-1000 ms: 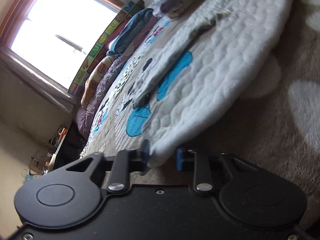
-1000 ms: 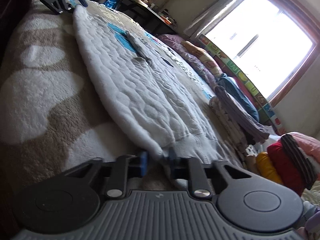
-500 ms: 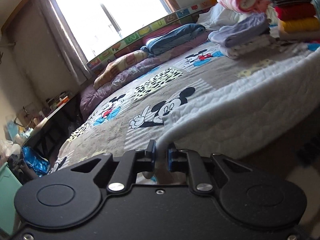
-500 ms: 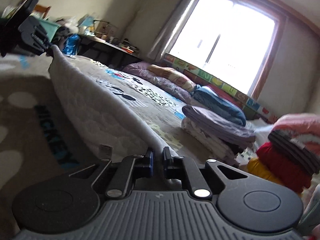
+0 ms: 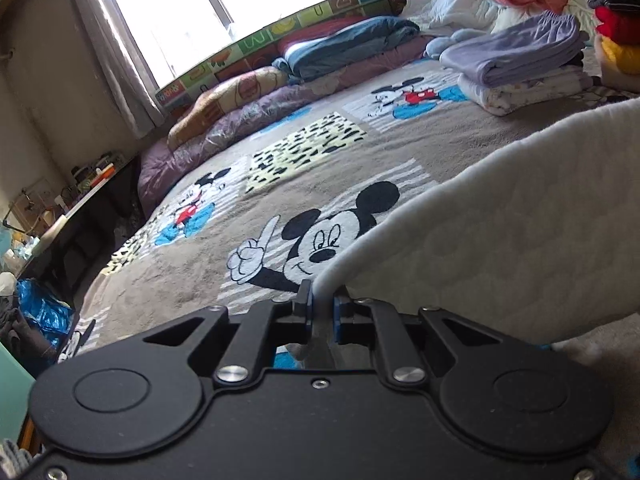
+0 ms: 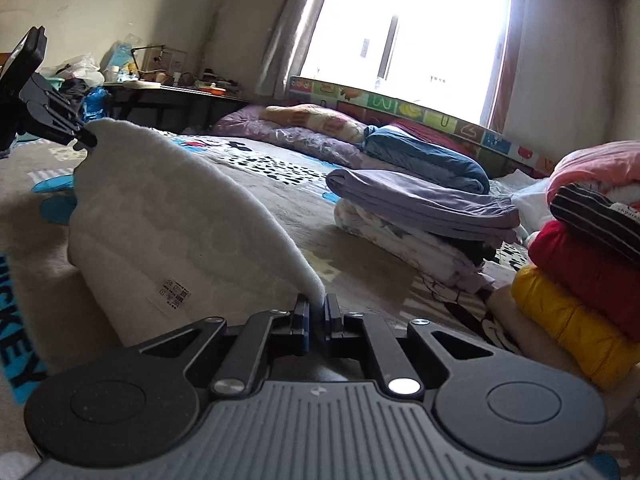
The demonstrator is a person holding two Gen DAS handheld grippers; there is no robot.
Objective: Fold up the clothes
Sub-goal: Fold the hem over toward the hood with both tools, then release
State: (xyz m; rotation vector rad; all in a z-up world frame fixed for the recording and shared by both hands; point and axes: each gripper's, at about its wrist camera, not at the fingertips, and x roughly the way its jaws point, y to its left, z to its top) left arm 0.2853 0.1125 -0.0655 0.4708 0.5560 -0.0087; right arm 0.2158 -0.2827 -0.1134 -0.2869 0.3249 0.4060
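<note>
Looking along the left gripper [image 5: 321,314], its jaws are clamped on the edge of the white quilted garment [image 5: 520,240], which lifts off the grey cartoon-mouse blanket [image 5: 256,184] and sweeps right. Letter tiles on the foam mat [image 5: 280,36] by the window are too blurred to read.

Over to the right wrist view: the right gripper [image 6: 316,322] pinches the garment's other corner, jaws pressed tight on the fabric. A small care label [image 6: 173,293] shows, print illegible. On the blanket at left, blue letters read "ICKEY" [image 6: 16,360]. Folded clothes [image 6: 424,204] sit stacked beyond.
</note>
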